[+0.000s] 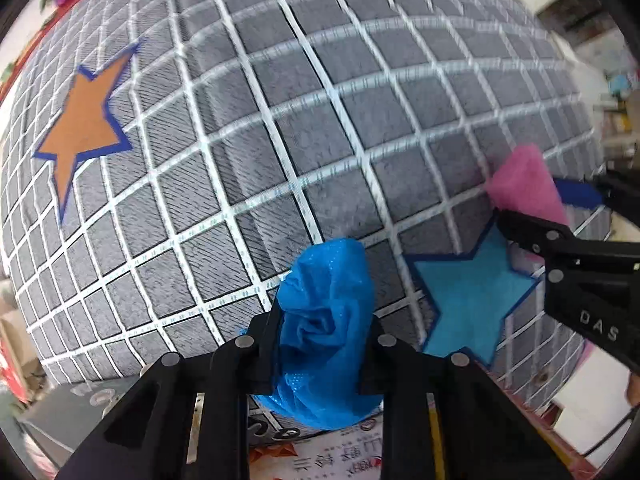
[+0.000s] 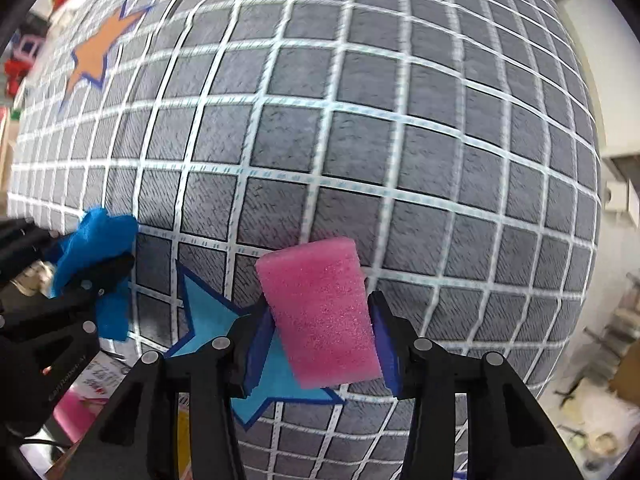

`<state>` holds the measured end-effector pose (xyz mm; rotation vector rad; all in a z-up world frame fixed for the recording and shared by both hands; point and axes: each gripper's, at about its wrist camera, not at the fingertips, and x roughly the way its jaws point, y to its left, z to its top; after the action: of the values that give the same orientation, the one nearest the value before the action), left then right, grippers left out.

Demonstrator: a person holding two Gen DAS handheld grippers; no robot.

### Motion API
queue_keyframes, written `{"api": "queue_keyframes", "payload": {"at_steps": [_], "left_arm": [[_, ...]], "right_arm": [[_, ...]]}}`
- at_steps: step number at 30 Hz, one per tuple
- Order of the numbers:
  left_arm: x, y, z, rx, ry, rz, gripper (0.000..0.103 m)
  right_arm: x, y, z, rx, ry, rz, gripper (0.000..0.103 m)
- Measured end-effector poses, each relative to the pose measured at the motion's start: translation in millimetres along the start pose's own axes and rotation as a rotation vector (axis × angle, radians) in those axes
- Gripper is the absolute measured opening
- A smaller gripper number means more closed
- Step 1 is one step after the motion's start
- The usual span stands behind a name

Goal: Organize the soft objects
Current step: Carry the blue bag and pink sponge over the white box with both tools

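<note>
A crumpled blue cloth (image 1: 326,320) is pinched between the two fingers of my left gripper (image 1: 324,356), which is shut on it above the near edge of the grey checked mat (image 1: 280,120). A pink foam block (image 2: 322,312) sits between the blue-padded fingers of my right gripper (image 2: 320,344), which is shut on it. Under the block lies a light blue star (image 2: 208,312) on the mat. In the left wrist view the pink foam block (image 1: 524,188) and right gripper (image 1: 532,216) hang just right of the blue star (image 1: 468,292). The right wrist view shows the blue cloth (image 2: 96,248) at far left.
An orange star (image 1: 86,120) with a blue border lies on the mat's far left; the right wrist view also shows the orange star (image 2: 100,48). Printed papers (image 1: 320,452) lie past the mat's near edge. Cluttered floor and boxes (image 2: 600,380) are off the mat to the right.
</note>
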<state>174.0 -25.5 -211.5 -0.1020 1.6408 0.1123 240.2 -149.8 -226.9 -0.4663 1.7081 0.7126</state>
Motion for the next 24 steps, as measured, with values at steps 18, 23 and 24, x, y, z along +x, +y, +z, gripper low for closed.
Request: {"api": "queue_keyframes", "payload": {"at_steps": [18, 23, 24], "left_arm": [[-142.8, -10.7, -113.5, 0.011, -0.362, -0.005, 0.027], [-156.7, -13.0, -164.6, 0.011, -0.388, -0.038, 0.027], [-160.4, -13.7, -175.0, 0.014, -0.391, -0.032, 0.027]], "right_arm": [[-119.6, -60.5, -154.4, 0.309, -0.154, 0.04, 0.048], [-141.8, -32.6, -203.2, 0.326, -0.194, 0.066, 0.048], [-144.0, -24.0, -210.1, 0.32, -0.194, 0.07, 0.048]]}}
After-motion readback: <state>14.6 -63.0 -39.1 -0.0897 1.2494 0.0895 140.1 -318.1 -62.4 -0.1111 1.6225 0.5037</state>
